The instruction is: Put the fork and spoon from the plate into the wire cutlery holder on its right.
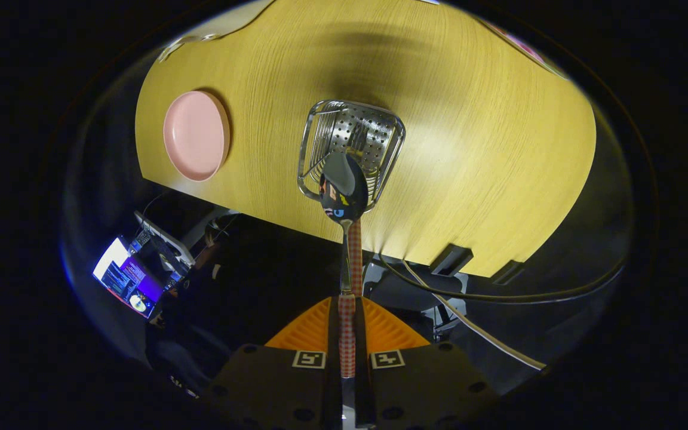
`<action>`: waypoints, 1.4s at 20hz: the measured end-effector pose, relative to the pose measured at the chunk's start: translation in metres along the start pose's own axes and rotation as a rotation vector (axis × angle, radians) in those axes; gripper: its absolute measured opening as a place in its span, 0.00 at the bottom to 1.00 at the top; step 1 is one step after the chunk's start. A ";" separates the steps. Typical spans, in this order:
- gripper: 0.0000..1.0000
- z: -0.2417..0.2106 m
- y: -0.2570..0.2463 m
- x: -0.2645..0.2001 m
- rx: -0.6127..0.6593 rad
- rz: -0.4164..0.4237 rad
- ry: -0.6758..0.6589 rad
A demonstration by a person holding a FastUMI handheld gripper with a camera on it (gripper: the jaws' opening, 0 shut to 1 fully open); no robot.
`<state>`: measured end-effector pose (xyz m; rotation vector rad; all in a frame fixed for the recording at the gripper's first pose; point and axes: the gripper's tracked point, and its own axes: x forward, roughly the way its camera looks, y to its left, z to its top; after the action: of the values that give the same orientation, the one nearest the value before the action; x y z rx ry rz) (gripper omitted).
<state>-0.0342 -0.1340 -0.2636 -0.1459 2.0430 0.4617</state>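
Note:
I look steeply down on a wooden table. My gripper is shut on a spoon's checked red-and-white handle. The shiny spoon bowl hangs over the near rim of the wire cutlery holder, which stands on the table beyond my fingers. Inside the holder I see metal tines of a fork against its perforated bottom. A pink plate lies on the table to the holder's left, with nothing on it.
The table's near edge runs just under the spoon bowl. Below it are dark floor, a lit screen at the left, and cables with brackets under the table at the right.

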 end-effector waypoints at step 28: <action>0.17 0.026 0.003 -0.025 0.049 0.078 -0.101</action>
<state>-0.0013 -0.1231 -0.2528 -0.0124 1.9644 0.4581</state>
